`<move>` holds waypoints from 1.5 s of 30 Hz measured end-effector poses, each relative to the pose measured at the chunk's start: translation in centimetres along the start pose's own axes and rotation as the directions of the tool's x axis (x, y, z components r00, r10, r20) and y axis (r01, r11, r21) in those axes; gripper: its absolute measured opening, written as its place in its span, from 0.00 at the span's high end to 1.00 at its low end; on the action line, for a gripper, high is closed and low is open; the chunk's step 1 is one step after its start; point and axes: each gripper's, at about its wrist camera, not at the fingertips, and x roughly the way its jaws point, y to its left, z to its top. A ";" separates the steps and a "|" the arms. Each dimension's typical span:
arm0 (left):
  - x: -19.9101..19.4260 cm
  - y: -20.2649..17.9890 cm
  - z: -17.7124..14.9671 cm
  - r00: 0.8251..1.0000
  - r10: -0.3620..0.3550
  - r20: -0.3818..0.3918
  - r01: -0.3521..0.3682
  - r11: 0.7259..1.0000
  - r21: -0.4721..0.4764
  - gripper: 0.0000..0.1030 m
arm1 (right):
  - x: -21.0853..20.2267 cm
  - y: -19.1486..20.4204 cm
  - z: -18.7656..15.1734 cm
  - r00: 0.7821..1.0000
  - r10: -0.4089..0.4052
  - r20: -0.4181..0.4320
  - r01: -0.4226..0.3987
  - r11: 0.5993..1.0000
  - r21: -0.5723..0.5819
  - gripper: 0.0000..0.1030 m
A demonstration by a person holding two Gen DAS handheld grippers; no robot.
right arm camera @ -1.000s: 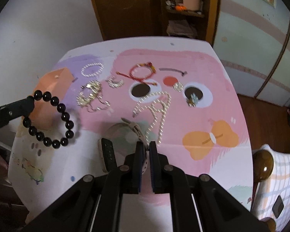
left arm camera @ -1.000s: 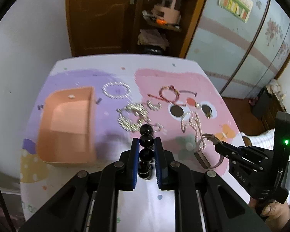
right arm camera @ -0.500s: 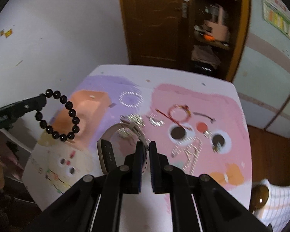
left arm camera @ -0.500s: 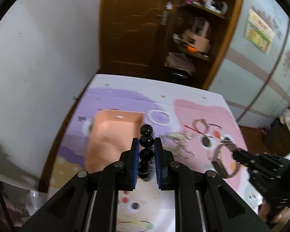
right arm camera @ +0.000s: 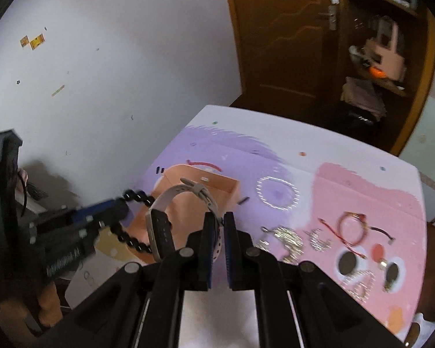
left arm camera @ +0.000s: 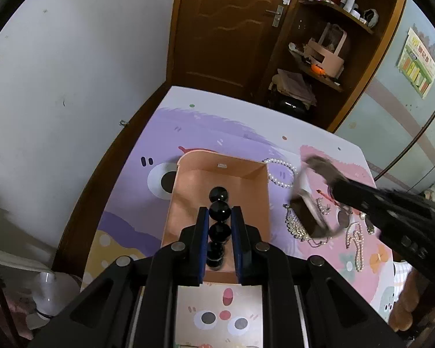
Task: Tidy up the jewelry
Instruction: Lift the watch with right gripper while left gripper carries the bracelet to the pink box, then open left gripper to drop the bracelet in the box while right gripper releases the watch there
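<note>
My left gripper [left arm camera: 219, 217] is shut on a black bead bracelet [left arm camera: 218, 214] and hangs over the open orange box [left arm camera: 258, 200]. From the right wrist view the same bracelet [right arm camera: 136, 242] dangles off the left gripper [right arm camera: 121, 203] beside the box [right arm camera: 232, 191]. My right gripper [right arm camera: 221, 223] is shut on the strap of a grey wristband watch [right arm camera: 159, 232], lifted off the table near the box's right side. In the left wrist view the watch [left arm camera: 307, 217] shows blurred, held by the right gripper [left arm camera: 333, 188].
On the cartoon-printed table [left arm camera: 217, 121] lie a pearl bracelet [left arm camera: 281, 174], a silver chain heap [left arm camera: 297, 227], a pearl necklace [left arm camera: 355, 243] and a red cord bracelet [right arm camera: 352, 227]. A white wall runs along the table's left edge; a wooden door and shelves stand behind.
Both grippers swung left toward the orange box. The bead bracelet went from over the jewelry pile to over the box. The watch was lifted off the table and carried near the box.
</note>
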 end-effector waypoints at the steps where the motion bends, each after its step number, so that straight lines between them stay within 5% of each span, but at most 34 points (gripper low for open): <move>1: 0.7 0.0 -0.1 1.000 -0.005 -0.014 0.005 1.000 0.000 0.88 | 0.9 0.3 0.3 1.000 0.000 -0.007 0.000 1.000 -0.003 0.94; 16: 7.1 0.2 -1.4 0.991 -0.061 -0.120 0.061 0.998 0.004 0.86 | 9.6 1.7 1.5 0.989 -0.005 -0.148 0.001 1.000 -0.027 0.93; 18: 7.2 0.0 -1.6 0.990 -0.076 -0.120 0.078 0.997 0.010 0.77 | 10.2 1.5 1.6 0.987 -0.009 -0.159 0.005 1.000 -0.024 0.93; 20: 7.2 0.0 -1.9 0.990 -0.083 -0.116 0.085 0.996 0.007 0.47 | 10.6 1.2 1.7 0.986 -0.011 -0.168 0.008 1.000 -0.018 0.93; 22: 6.8 0.2 -1.9 0.992 -0.082 -0.098 0.082 0.997 -0.001 0.37 | 11.2 1.1 1.8 0.984 -0.021 -0.177 0.018 1.000 -0.021 0.93; 35: 3.4 0.3 -2.6 1.000 0.025 -0.017 -0.024 0.999 0.027 0.19 | 13.5 1.8 1.5 0.973 0.005 -0.232 -0.007 1.000 -0.009 0.88; 45: 2.0 -0.6 -2.7 0.999 0.032 -0.003 -0.032 0.999 0.029 0.18 | 11.5 0.8 1.7 0.977 0.027 -0.212 -0.024 1.000 0.013 0.82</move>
